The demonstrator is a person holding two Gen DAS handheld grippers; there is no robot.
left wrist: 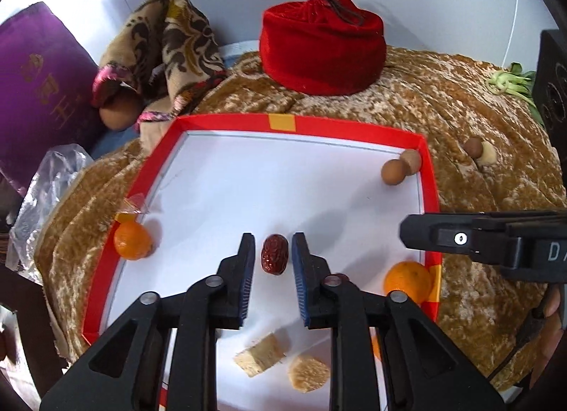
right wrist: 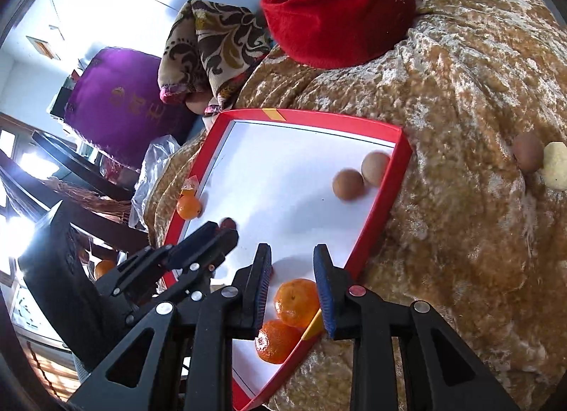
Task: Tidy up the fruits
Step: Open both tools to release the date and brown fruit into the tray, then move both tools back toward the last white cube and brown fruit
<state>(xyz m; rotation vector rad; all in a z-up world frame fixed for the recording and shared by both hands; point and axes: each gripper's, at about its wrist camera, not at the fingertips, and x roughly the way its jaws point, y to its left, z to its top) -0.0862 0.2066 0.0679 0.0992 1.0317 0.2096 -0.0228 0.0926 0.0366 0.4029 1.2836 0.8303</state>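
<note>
A red-rimmed white tray (left wrist: 430, 177) lies on a brown cloth. My left gripper (left wrist: 273, 246) is open, its blue pads either side of a dark red date (left wrist: 274, 254) lying on the tray, not touching it. Mandarins sit at the tray's left edge (left wrist: 132, 240) and right edge (left wrist: 407, 281). Two brown round fruits (left wrist: 393, 171) rest in the far right corner. My right gripper (right wrist: 292, 262) is open over the tray's (right wrist: 375, 234) near right corner, above two mandarins (right wrist: 296, 301). The left gripper's fingers (right wrist: 209, 237) show in the right wrist view, hiding most of the date.
Two beige cake-like pieces (left wrist: 260, 354) lie on the tray near me. A red velvet pouch (left wrist: 322, 46) sits behind the tray, a patterned cloth (left wrist: 166, 42) and purple cushion (left wrist: 39, 71) at the left. A brown fruit and pale piece (left wrist: 480, 150) lie on the cloth (left wrist: 460, 99) right of the tray.
</note>
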